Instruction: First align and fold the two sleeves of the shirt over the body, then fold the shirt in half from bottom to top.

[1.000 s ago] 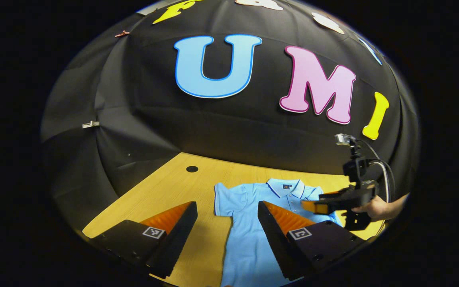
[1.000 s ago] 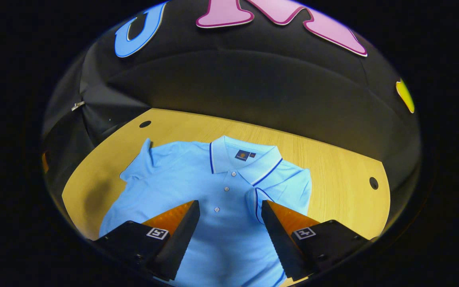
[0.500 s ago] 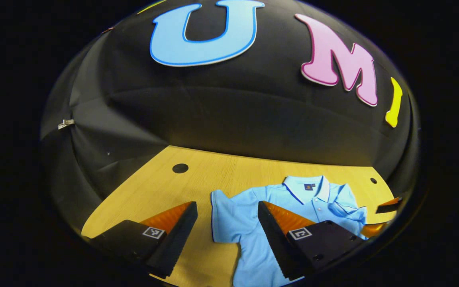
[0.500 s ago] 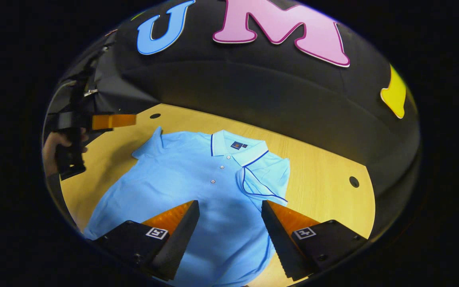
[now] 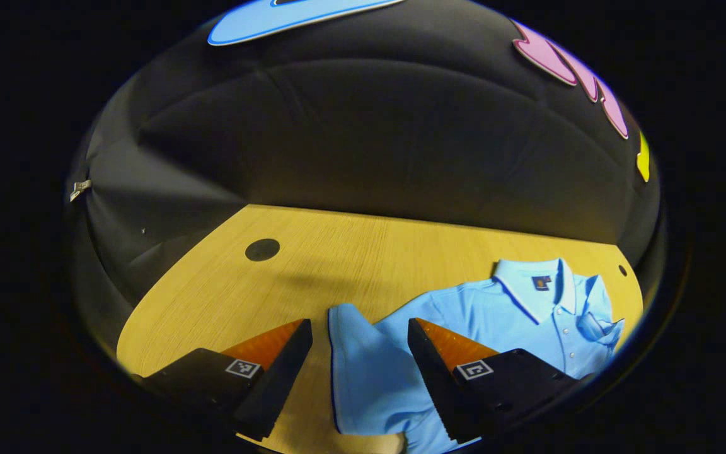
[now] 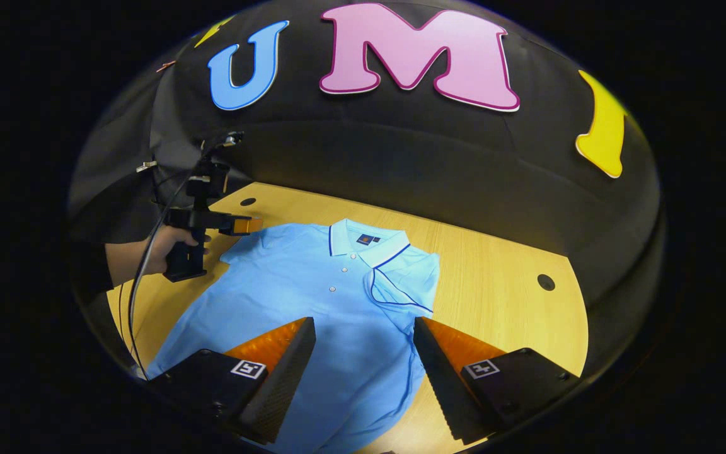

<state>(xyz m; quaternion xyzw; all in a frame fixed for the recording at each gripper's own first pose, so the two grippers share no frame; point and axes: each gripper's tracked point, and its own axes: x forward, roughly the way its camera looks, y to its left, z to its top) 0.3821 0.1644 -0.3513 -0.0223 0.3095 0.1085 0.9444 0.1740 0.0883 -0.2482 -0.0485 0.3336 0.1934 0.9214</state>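
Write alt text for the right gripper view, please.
A light blue polo shirt lies flat on a wooden table, one sleeve folded over its body. The right gripper hovers open above it; the left gripper nears the other sleeve.

bare table [image 6: 495, 265] right of shirt [image 6: 312, 296]

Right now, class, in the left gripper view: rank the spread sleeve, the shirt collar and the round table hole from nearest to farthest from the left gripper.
1. Spread sleeve, lying between the open fingers of the left gripper.
2. Shirt collar, farther off to the right.
3. Round table hole, far back on the left, though its rank against the collar is close.
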